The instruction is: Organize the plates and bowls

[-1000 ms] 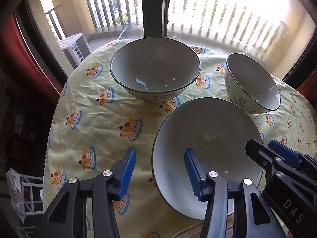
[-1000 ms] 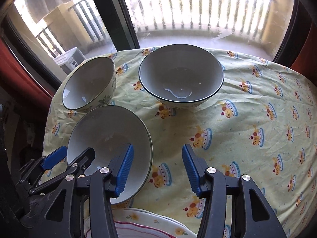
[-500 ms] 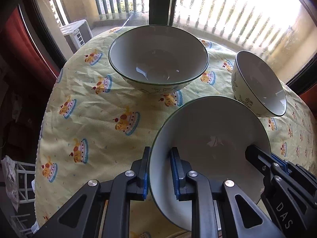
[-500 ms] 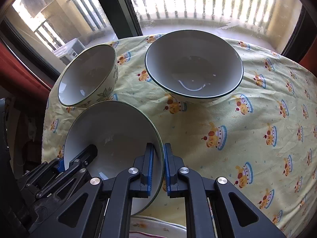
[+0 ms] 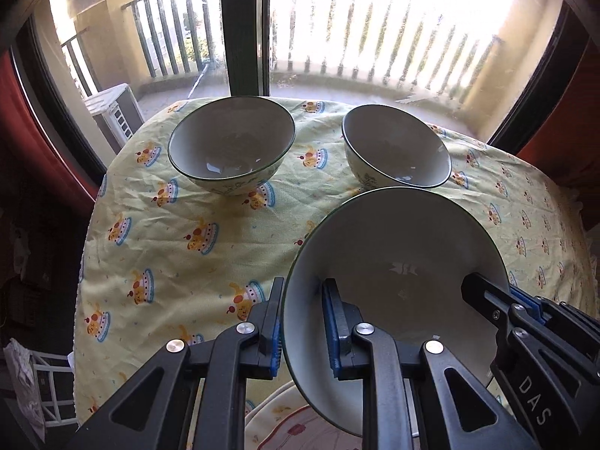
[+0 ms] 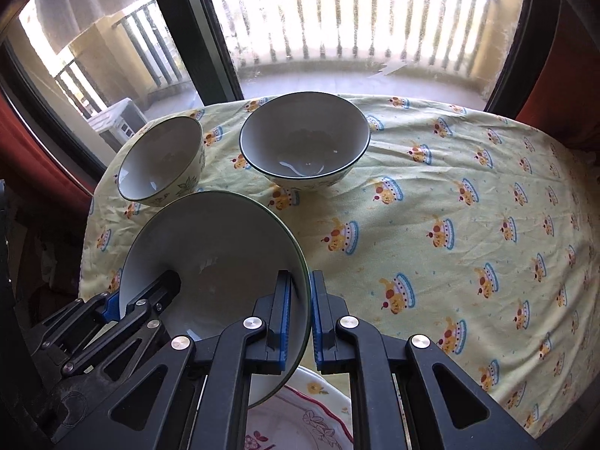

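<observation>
Left wrist view is showing the left gripper [image 5: 300, 322] and right gripper [image 6: 300, 313] clamping opposite rims of the wide bowl [image 5: 393, 262], hanging tilted above the flowered plate [image 6: 300, 412], so both should be rising level together.

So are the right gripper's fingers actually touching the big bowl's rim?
Touching. In the right wrist view the right gripper has its blue fingers pressed on both sides of the big bowl rim, with no gap.
</observation>
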Tool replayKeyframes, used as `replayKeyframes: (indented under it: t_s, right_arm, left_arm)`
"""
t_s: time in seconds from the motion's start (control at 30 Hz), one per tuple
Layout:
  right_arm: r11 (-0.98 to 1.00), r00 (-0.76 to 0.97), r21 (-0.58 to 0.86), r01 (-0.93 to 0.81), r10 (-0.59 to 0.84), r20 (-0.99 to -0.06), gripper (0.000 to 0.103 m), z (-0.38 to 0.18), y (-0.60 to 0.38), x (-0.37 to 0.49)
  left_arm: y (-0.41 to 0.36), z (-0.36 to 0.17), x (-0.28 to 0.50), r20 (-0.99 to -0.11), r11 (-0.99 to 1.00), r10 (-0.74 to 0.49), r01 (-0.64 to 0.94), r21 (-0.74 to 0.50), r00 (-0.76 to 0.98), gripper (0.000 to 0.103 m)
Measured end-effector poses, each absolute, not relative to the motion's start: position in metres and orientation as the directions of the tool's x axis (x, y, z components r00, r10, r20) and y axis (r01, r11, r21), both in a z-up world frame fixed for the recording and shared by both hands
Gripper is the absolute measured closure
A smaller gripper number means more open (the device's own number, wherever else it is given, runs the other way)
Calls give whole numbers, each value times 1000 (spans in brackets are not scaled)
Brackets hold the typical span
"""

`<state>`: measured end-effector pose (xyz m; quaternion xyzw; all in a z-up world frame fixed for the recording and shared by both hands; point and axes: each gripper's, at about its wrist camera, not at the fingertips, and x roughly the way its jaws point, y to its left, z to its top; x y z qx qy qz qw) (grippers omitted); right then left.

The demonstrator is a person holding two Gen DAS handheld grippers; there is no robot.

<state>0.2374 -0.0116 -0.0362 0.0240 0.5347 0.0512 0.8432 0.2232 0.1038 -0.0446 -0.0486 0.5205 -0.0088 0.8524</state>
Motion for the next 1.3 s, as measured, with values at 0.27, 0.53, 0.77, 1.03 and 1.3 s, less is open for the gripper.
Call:
replayKeyframes:
  t_s: [0.27,0.53,0.77,1.03,1.3]
  right_arm:
    - [995,456,87,55,53,-889,90,-17,-48,184]
    - [987,460,78,144,3,-888,90,-13,-90,140]
    - [981,466,92,168,3,-885,90,-17,-131,120]
    - [986,423,96,138,29,-906,90,-35,-178,115]
    - [994,380,99,50,73,-922,90,-54,-205,116]
  left_arm:
    - [66,-30,187,-873,991,-133,81,-107,469,86]
    - [21,-29,159,-875,982,-159,165,-92,458,86]
    - [-20,-42,141,-894,981,-154,171,-89,420,86]
    - [-61,-65,130,-925,988,-130,122,-92,357,86]
    - [-86,-78,125,-939,998,-66,42,-55,338,86]
